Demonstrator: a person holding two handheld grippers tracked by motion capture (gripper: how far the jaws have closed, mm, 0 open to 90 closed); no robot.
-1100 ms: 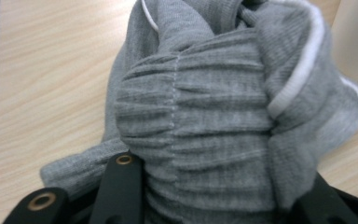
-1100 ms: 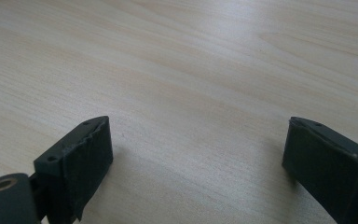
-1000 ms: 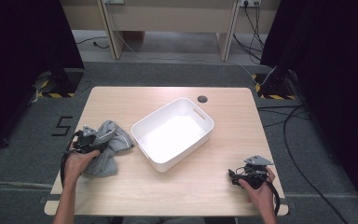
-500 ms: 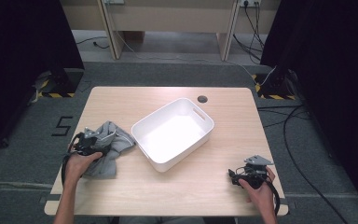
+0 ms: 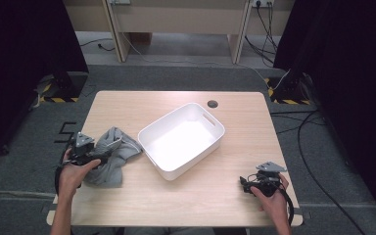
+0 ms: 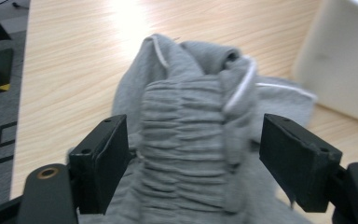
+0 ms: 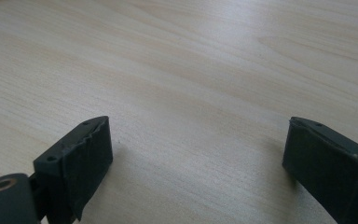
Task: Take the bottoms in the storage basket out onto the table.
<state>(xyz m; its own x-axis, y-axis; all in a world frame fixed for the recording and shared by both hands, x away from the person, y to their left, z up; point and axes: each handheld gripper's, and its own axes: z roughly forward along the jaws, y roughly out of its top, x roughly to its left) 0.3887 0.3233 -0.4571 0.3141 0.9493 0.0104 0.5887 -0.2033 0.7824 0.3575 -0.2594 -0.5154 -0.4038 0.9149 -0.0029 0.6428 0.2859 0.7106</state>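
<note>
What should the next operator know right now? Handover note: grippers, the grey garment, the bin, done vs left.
Left gripper: jaws have just been opening and stand wide, with the elastic band of the grey garment between them; the pads do not press on it.
Right gripper: open, nothing in it, resting low over bare wood at the near right of the table.
Garment: crumpled on the table's left side, just left of the white bin.
Bin: mid-table, nothing in it.
Done: nothing binned yet.
Left: probably re-grip the garment and lift it into the bin.
</note>
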